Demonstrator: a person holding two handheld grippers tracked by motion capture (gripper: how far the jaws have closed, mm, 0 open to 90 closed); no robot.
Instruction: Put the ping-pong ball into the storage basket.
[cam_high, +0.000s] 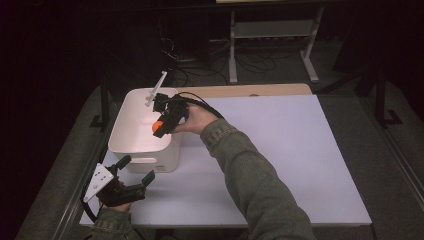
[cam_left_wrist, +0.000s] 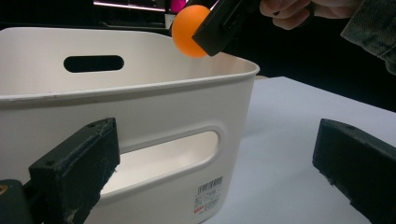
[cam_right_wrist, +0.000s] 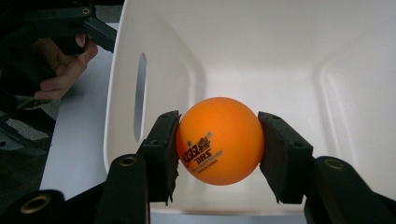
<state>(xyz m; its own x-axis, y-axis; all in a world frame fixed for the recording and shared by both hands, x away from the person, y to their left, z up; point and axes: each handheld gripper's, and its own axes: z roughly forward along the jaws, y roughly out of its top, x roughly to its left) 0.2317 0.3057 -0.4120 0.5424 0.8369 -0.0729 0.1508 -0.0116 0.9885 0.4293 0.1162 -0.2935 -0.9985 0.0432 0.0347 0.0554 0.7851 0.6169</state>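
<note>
An orange ping-pong ball (cam_right_wrist: 219, 140) with dark print sits pinched between both pads of my right gripper (cam_right_wrist: 219, 154), which is shut on it. In the high view the ball (cam_high: 157, 126) hangs over the open top of a white plastic bin (cam_high: 131, 145) at the table's left. The left gripper view shows the ball (cam_left_wrist: 189, 30) above the bin's rim (cam_left_wrist: 140, 84). My left gripper (cam_high: 136, 170) rests near the table's front left corner, just in front of the bin, with its jaws standing wide apart and nothing between them (cam_left_wrist: 215, 172).
The bin's inside (cam_right_wrist: 280, 70) looks bare, with handle slots in its walls. A white table top (cam_high: 280, 150) stretches to the right of the bin. A metal frame (cam_high: 272, 40) and cables stand on the dark floor behind the table.
</note>
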